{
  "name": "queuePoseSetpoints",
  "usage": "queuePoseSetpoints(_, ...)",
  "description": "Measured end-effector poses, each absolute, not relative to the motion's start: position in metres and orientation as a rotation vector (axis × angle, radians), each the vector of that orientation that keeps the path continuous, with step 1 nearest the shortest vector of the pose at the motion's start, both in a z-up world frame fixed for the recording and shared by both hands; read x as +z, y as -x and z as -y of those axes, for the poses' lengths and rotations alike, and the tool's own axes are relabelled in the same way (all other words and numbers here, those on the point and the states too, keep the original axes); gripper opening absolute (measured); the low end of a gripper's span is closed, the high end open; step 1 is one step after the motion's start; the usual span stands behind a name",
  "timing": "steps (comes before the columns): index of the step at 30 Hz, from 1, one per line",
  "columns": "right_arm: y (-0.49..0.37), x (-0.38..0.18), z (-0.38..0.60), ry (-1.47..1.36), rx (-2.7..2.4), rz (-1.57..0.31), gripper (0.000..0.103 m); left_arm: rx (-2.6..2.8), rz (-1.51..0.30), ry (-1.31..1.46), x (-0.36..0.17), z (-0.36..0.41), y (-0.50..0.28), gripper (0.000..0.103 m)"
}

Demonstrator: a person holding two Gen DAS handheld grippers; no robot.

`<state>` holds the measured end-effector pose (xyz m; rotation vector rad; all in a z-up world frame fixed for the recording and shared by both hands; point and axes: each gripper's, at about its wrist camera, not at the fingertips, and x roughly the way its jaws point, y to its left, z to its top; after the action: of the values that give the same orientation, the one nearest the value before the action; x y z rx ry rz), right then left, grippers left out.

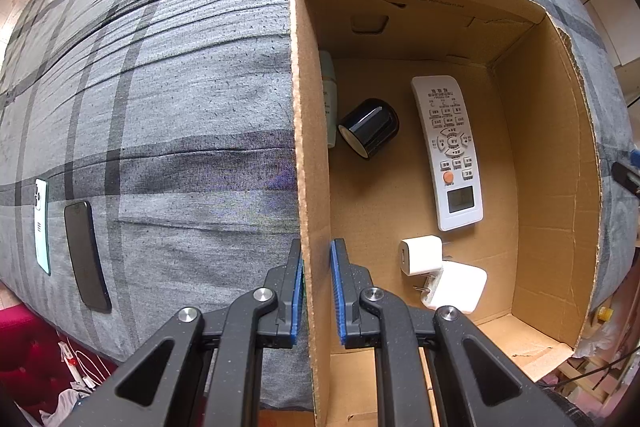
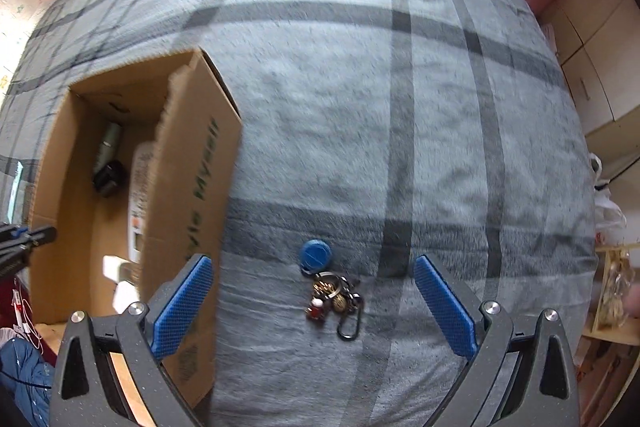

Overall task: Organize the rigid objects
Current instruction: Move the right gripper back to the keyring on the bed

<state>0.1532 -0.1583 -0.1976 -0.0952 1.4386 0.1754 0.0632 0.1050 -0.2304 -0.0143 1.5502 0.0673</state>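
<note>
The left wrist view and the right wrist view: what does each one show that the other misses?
Only the left wrist view: two phones lying on the bedspread, two white chargers in the box, and the left gripper shut on the box wall.
Only the right wrist view: a key bunch with a blue tag on the bedspread, below the open right gripper.
Both: the cardboard box, the remote, the black roll.

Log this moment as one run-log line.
left gripper: shut on box wall | right gripper: open above keyring | remote: boxed

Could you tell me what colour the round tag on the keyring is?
Blue; the round tag shows best in the right wrist view.
</note>
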Motion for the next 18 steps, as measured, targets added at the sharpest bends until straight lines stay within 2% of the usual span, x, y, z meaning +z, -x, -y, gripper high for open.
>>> queuePoseSetpoints(18,-0.133,-0.289,0.183,0.084,0.094,-1.615,0.103,0.072,-1.547,0.001,-0.229,-0.102,-0.063,0.013)
